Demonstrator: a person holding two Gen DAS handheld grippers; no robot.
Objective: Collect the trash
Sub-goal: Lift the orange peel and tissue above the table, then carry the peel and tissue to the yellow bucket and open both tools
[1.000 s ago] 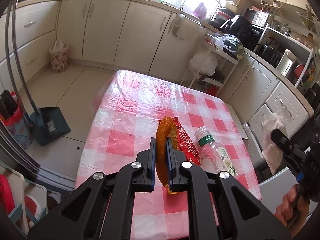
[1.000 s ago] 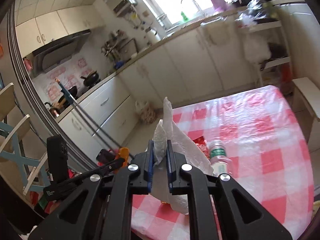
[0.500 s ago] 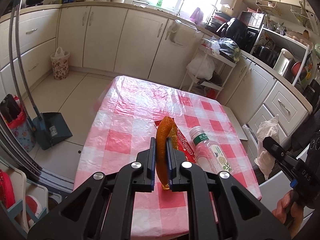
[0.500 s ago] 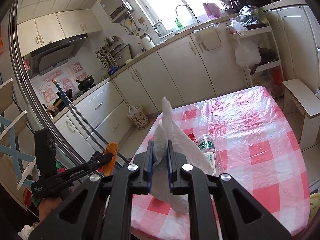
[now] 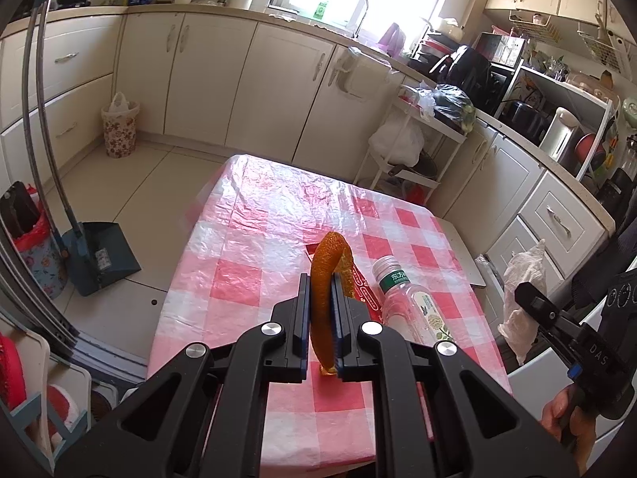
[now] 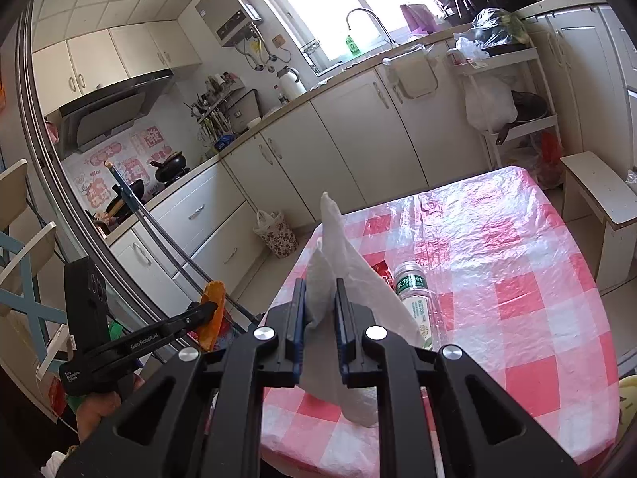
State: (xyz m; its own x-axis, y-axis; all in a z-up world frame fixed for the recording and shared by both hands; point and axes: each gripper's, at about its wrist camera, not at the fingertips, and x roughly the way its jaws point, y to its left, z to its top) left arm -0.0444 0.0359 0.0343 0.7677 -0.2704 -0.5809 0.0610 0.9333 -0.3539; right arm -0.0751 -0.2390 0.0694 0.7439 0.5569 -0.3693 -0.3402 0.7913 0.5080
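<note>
My left gripper (image 5: 321, 277) is shut on a curled orange peel (image 5: 320, 255), held in the air over the near part of the red-and-white checked table (image 5: 258, 239). My right gripper (image 6: 319, 283) is shut on a crumpled white tissue (image 6: 338, 239), which hangs down below the jaws. A clear plastic bottle (image 5: 414, 310) with a white cap lies on the table beside a red wrapper (image 5: 364, 290). From the right wrist, the bottle (image 6: 412, 283) and wrapper (image 6: 381, 270) lie just beyond the tissue, and the left gripper (image 6: 213, 308) with the peel (image 6: 211, 318) is at lower left.
A floral bin (image 5: 118, 131) lined with a white bag stands by the cabinets. A blue dustpan (image 5: 99, 255) and long handles lean at the left. A white wire shelf (image 5: 418, 147) holds bags behind the table. A wooden stool (image 6: 597, 191) stands right of the table.
The left gripper has drawn back a little from the table, still holding the peel. The right gripper keeps the tissue, with the gap between its jaws slightly wider.
</note>
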